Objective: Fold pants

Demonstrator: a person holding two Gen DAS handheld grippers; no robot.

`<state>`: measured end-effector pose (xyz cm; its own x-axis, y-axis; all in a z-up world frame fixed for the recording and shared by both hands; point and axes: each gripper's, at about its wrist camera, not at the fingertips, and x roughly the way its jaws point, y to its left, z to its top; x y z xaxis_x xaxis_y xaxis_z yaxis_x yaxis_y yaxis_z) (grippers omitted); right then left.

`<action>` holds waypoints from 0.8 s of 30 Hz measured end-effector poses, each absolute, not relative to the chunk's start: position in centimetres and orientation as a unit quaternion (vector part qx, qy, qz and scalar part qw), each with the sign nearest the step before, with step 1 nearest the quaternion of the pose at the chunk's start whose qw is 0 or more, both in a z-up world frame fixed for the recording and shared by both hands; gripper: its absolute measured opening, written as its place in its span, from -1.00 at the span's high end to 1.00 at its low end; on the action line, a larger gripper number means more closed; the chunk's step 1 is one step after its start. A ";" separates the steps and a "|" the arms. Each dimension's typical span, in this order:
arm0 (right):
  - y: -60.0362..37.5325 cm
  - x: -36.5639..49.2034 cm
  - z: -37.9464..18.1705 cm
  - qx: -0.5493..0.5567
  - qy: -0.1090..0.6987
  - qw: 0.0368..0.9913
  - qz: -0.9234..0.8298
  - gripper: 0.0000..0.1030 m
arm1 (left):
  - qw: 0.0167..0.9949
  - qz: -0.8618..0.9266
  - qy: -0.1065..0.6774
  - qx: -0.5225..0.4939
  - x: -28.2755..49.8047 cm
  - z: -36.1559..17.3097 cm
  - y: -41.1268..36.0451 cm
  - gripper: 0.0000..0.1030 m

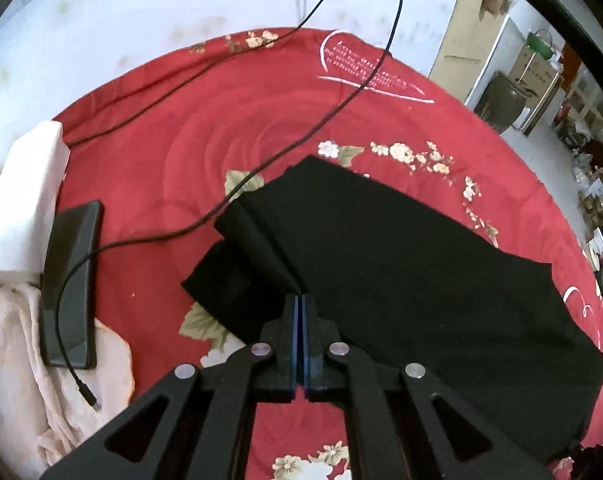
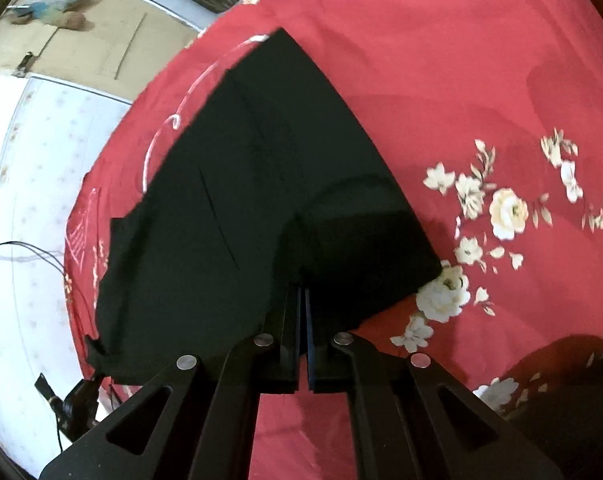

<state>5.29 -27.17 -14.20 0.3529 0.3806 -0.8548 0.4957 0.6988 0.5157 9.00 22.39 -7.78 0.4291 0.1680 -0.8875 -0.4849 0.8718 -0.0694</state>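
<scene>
Black pants [image 1: 381, 248] lie partly folded on a red floral blanket [image 1: 173, 140]. In the left wrist view my left gripper [image 1: 301, 298] is shut on a raised fold of the pants at their near edge, and the cloth drapes away from the tips to both sides. In the right wrist view the same black pants [image 2: 241, 184] spread out ahead as a broad wedge. My right gripper [image 2: 302, 290] is shut on their near edge, with the fabric pinched between the blue pads. The pinched edges themselves are hidden by the jaws.
A black cable [image 1: 301, 140] runs across the blanket to a dark flat device [image 1: 71, 284] at the left. A white box [image 1: 25, 196] and pale cloth [image 1: 41, 360] lie beside it. Beyond the blanket's right edge stand a jar [image 1: 497, 104] and boxes.
</scene>
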 end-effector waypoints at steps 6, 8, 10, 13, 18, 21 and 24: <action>-27.2 5.1 -10.6 0.383 0.548 0.744 -0.007 0.99 | 0.855 0.190 0.458 -0.150 7.4 -4.3 21.5 0.95; -27.3 5.1 -11.9 0.374 0.564 0.736 -0.017 0.99 | 0.842 0.191 0.480 -0.155 7.4 -5.9 22.2 0.94; -27.7 4.9 -14.4 0.375 0.593 0.711 -0.045 0.98 | 0.797 0.209 0.535 -0.187 7.7 -8.7 23.5 0.93; -27.1 4.7 -14.7 0.362 0.613 0.700 -0.053 0.98 | 0.792 0.215 0.537 -0.195 7.0 -8.8 23.9 0.91; -27.1 4.3 -12.9 0.317 0.615 0.717 -0.079 0.58 | 0.810 0.247 0.497 -0.190 6.2 -5.7 24.7 0.91; -27.6 3.9 -11.5 0.310 0.591 0.739 -0.094 0.58 | 0.830 0.214 0.473 -0.206 6.3 -4.3 24.2 0.85; -26.7 4.9 -9.8 0.280 0.555 0.781 -0.061 0.58 | 0.846 0.138 0.476 -0.199 7.9 -4.5 21.9 0.31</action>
